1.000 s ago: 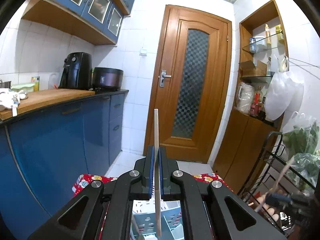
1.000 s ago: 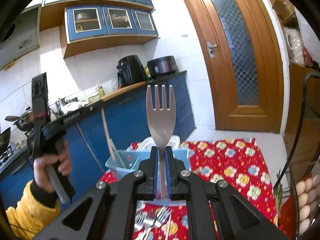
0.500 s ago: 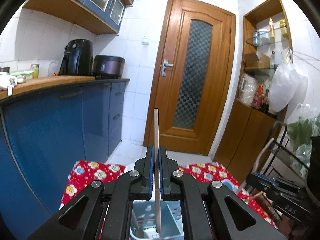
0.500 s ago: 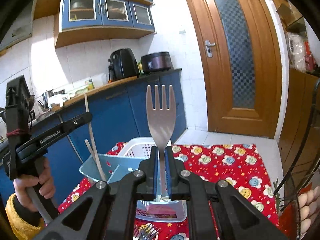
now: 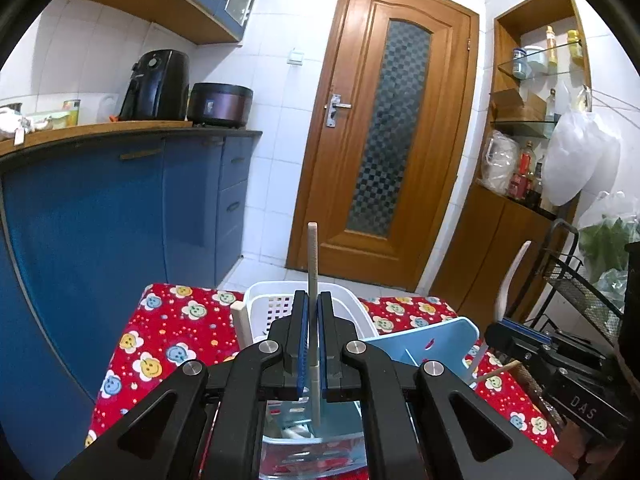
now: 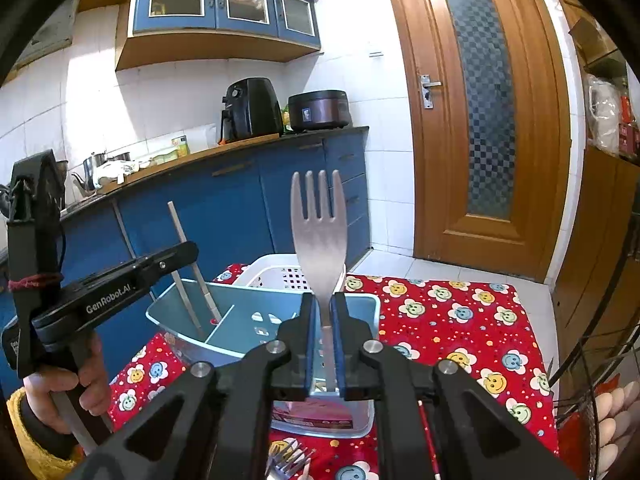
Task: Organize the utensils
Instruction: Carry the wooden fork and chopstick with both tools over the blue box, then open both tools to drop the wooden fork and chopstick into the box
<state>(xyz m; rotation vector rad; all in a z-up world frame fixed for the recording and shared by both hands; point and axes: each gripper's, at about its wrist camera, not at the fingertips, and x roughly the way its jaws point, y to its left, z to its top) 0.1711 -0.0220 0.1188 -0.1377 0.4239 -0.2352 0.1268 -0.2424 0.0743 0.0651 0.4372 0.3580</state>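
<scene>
Both grippers have sunk toward the blue caddy (image 6: 224,320); right gripper (image 6: 323,344) is opening around the fork (image 6: 319,232), left gripper (image 5: 313,344) clenches a chopstick (image 5: 312,264), due for release next

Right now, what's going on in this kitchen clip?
A person is sorting utensils into a blue divided caddy on a red flowered tablecloth. The left tool is shut on a chopstick, held upright over the caddy. The right tool has a metal fork upright between its jaws, which are opening over the caddy. More forks lie on the cloth.
</scene>
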